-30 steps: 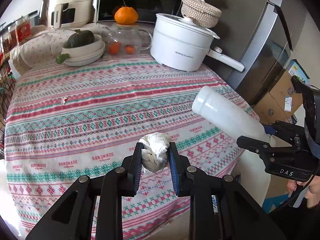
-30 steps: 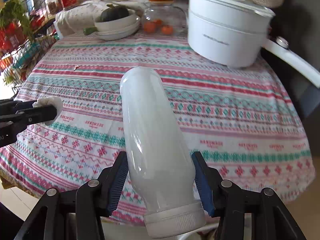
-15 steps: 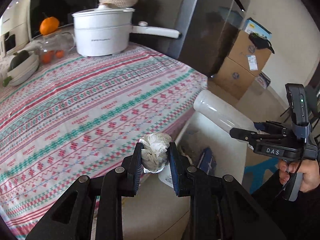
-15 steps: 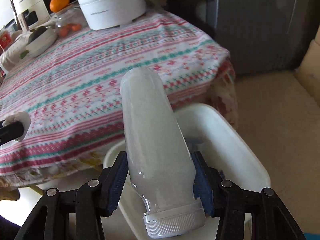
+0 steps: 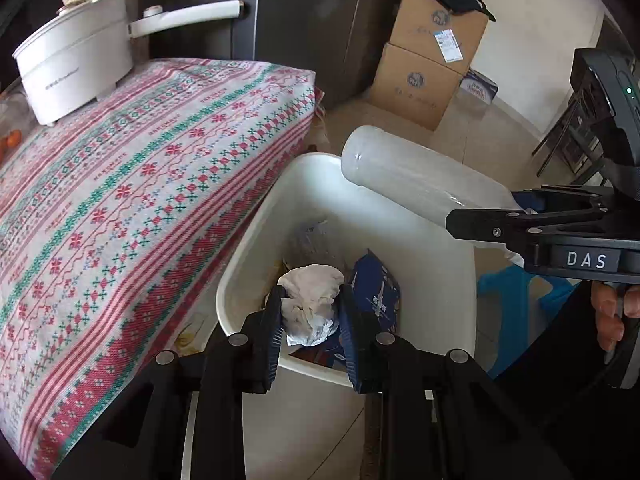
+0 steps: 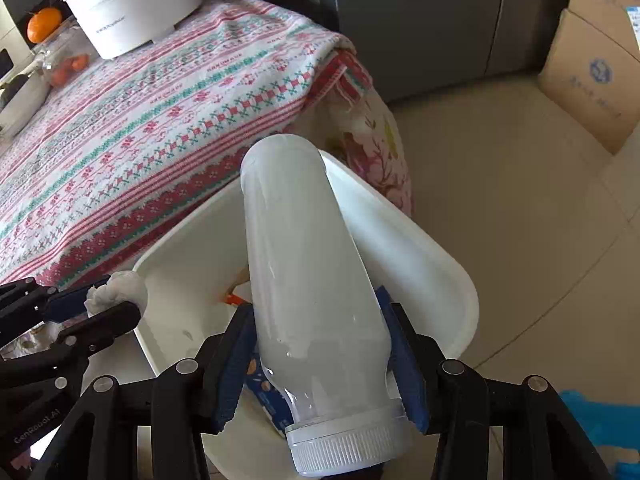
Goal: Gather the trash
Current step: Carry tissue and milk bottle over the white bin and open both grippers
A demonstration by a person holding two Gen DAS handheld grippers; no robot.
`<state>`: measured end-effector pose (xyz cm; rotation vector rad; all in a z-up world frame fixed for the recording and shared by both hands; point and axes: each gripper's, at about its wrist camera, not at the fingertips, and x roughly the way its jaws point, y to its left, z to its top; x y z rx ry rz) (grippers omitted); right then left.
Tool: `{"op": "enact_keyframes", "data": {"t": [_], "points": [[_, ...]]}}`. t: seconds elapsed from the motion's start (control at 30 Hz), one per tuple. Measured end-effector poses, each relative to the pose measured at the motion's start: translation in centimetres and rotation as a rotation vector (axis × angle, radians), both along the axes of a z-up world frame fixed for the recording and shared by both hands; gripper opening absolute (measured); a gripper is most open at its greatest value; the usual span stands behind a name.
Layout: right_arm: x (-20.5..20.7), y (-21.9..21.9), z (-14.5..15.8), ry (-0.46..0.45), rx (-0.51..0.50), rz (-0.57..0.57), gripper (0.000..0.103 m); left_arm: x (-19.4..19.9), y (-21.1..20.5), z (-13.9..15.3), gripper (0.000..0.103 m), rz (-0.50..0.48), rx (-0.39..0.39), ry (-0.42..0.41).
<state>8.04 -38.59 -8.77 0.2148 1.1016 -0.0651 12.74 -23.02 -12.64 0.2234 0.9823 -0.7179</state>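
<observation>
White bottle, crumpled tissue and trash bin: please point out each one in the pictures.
white bottle (image 6: 312, 280), right wrist view, middle of its body.
crumpled tissue (image 5: 310, 300), left wrist view, centre of the wad.
trash bin (image 5: 420, 248), left wrist view, bare inner wall.

Cut off by the left wrist frame: most of the person's hand (image 5: 614, 312), right edge. Hidden behind the crumpled tissue (image 5: 310, 304) and milky bottle (image 6: 316, 300): much of the white bin's (image 5: 420, 248) contents. Unreadable: label on the cardboard boxes (image 5: 424, 68).
</observation>
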Motion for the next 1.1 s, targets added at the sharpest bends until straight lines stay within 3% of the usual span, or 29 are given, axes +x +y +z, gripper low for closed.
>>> {"op": "enact_keyframes", "data": {"t": [0.2, 0.33, 0.87, 0.9, 0.97, 1.1], "points": [[-0.3, -0.8, -1.0, 0.044, -0.013, -0.029, 0.056, 0.3, -0.9, -0.7, 0.04, 0.006, 0.07, -0.007], [-0.4, -1.0, -1.5, 0.062, -0.014, -0.041, 0.056, -0.1, -0.3, -0.1, 0.063, 0.019, 0.071, -0.019], [2.7, 1.1, -4.6, 0.104, 0.019, -0.047, 0.058, -1.7, 4.0, 3.0, 0.082, 0.136, 0.049, -0.027], [2.8, 1.1, -4.5, 0.093, 0.016, -0.049, 0.058, -1.9, 4.4, 3.3, 0.084, 0.15, 0.045, -0.024], [2.5, 1.3, -3.8, 0.061, -0.006, -0.047, 0.072, -2.3, 5.1, 3.7, 0.088, 0.176, 0.035, -0.025], [1.5, 1.9, -2.1, 0.003, 0.015, -0.044, 0.076, -3.0, 6.2, 4.8, 0.09, 0.216, 0.068, -0.038]]}}
